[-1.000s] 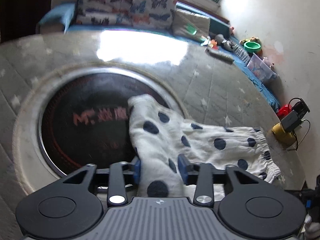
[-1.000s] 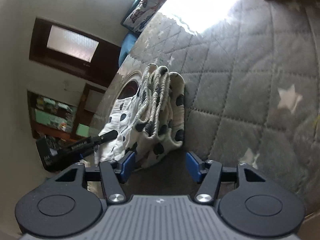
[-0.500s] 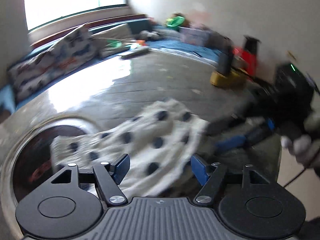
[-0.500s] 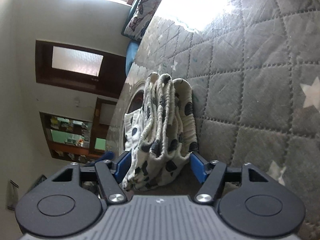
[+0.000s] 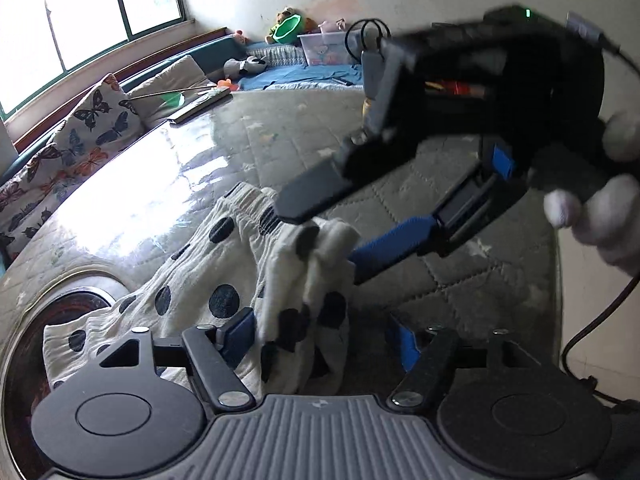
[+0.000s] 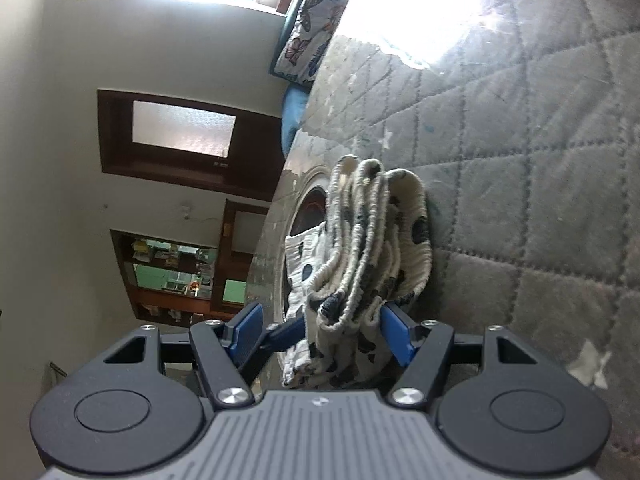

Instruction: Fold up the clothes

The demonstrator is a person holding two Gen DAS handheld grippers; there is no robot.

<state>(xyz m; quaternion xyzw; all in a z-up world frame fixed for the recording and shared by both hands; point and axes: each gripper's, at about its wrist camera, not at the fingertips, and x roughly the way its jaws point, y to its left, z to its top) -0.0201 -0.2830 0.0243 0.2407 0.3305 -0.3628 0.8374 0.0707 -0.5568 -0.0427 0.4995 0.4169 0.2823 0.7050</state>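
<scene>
White shorts with dark polka dots (image 5: 224, 280) lie folded lengthwise on the grey quilted table (image 5: 460, 256). The elastic waistband end is bunched. My left gripper (image 5: 320, 340) is open, its blue pads on either side of a fold of the shorts. My right gripper (image 6: 320, 330) is open, with the bunched waistband (image 6: 376, 240) between its pads. In the left wrist view the right gripper (image 5: 332, 232) comes in from the right at the waistband, held by a white-gloved hand (image 5: 592, 208).
A round dark inset with a metal rim (image 5: 24, 344) lies under the leg end of the shorts. A bench with butterfly cushions (image 5: 80, 136), toys and a clear box (image 5: 324, 46) runs along the window wall. A black cable (image 5: 600, 320) hangs at the right.
The left gripper let go of the shorts, opened and swung right toward the waistband end. The right gripper moved forward, so the bunched waistband now sits between its pads.
</scene>
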